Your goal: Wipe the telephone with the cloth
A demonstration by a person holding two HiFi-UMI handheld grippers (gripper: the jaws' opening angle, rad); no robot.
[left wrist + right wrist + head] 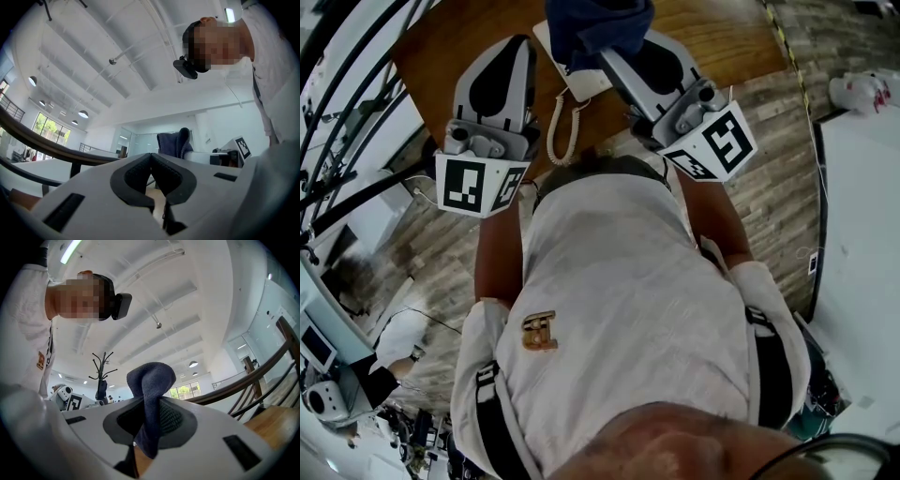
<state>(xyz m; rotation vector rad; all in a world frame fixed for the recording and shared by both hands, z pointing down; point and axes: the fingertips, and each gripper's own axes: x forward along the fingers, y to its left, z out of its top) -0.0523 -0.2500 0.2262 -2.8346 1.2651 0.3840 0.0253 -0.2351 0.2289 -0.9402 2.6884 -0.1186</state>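
Note:
A white telephone (584, 82) lies on the wooden table (722, 42), mostly hidden behind my grippers, with its coiled cord (562, 131) hanging over the near edge. My right gripper (623, 58) is shut on a dark blue cloth (600, 26), which bunches up above the phone. In the right gripper view the cloth (152, 380) stands up between the pads of the right gripper (152, 405). My left gripper (517, 45) hovers left of the phone, empty. Its tips meet in the left gripper view (151, 157), where the cloth (173, 143) shows beyond them.
Both grippers are tilted upward close to the person's chest. Dark curved railings (337, 112) run along the left. A white table (862, 234) stands on the right, over wood-plank floor (769, 169). A coat stand (101, 369) is in the background.

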